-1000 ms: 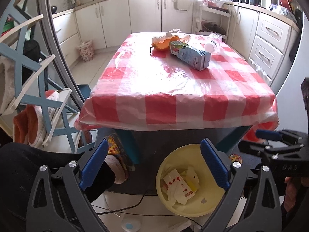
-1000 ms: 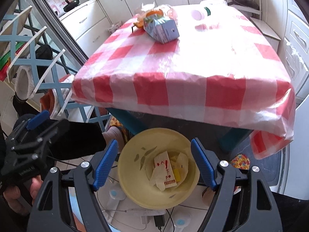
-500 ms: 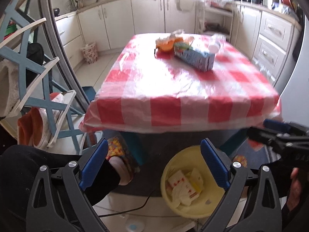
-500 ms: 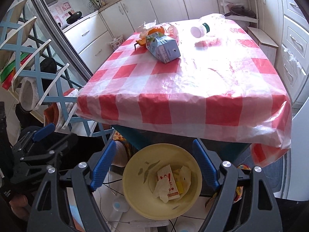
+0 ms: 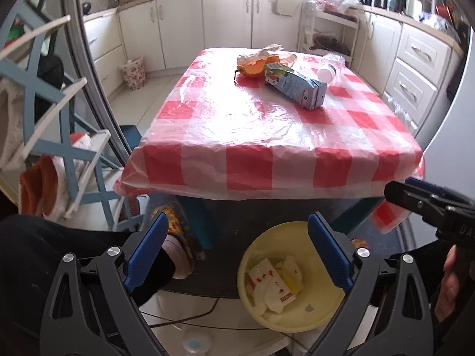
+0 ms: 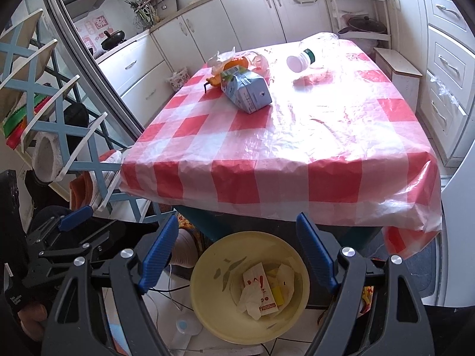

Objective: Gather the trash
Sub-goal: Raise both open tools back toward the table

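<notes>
Currently milk carton point(image 5: 297, 87) lies on its side at desk's point(image 5: 267, 136) twelve o'clock end, orange wrapper point(image 5: 255, 66) and bottle point(image 5: 329, 68) just behind. Yellow bin point(image 6: 249, 287) below near edge, part filled. Left gripper point(image 5: 237, 252) and right gripper point(image 6: 234, 250): fingers wide, empty. Risk: slick tablecloth lets carton skid under off-centre pinch.

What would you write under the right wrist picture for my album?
Open right gripper hovers above the yellow bin of wrappers; a carton and bottle wait on the checked table.

Worktop point(image 6: 297, 136) w/ red-white check cloth sits ahead of the tool. White cabinets point(image 6: 252, 14) beyond it, drawers point(image 6: 448, 65) far right. Blue rack point(image 5: 68, 148) w/ slippers point(image 5: 41, 184) to left. Black pot point(image 6: 368, 25) on shelf, far right.
</notes>
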